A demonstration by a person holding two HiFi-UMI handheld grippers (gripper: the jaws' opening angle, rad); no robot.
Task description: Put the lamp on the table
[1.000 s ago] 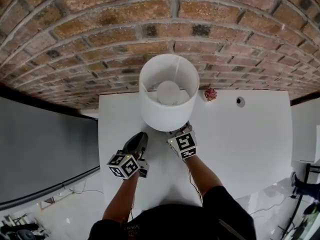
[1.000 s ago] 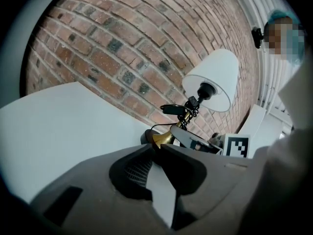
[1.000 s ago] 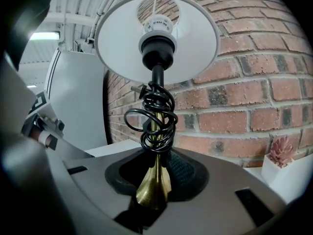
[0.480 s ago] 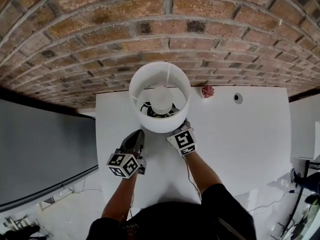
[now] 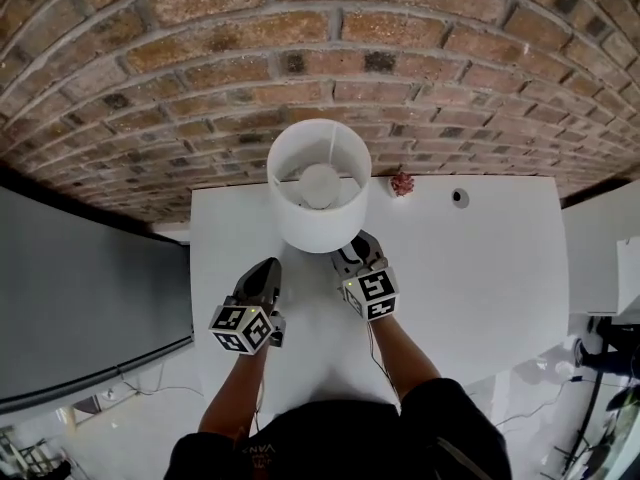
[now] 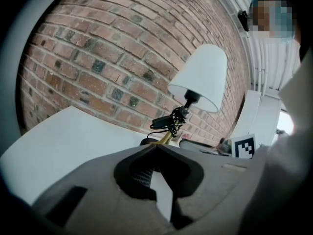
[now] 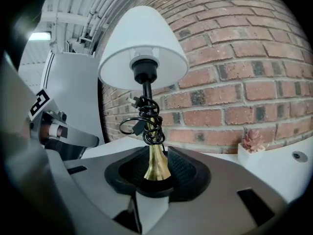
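Note:
The lamp stands upright on the white table (image 5: 480, 268) near the brick wall, with a white shade (image 5: 318, 208) and a brass stem (image 7: 156, 163) that has a black cord wound round it. My right gripper (image 5: 352, 253) sits at the foot of the stem. Its jaws are opening, and the stem stands between the pads with a little gap on each side. My left gripper (image 5: 262, 273) is shut on nothing, left of the lamp and short of it. From the left gripper view the lamp (image 6: 200, 77) is ahead and to the right.
A small pink plant in a white pot (image 5: 402, 182) stands against the wall right of the lamp. A round cable hole (image 5: 459, 198) lies further right. The table's left edge drops off to a dark panel (image 5: 90, 288). The brick wall (image 5: 200, 88) is close behind the lamp.
The lamp shade has settled upright nearer the wall. The right gripper has drawn back a little, so its jaws now show below the shade. The left gripper has hardly moved.

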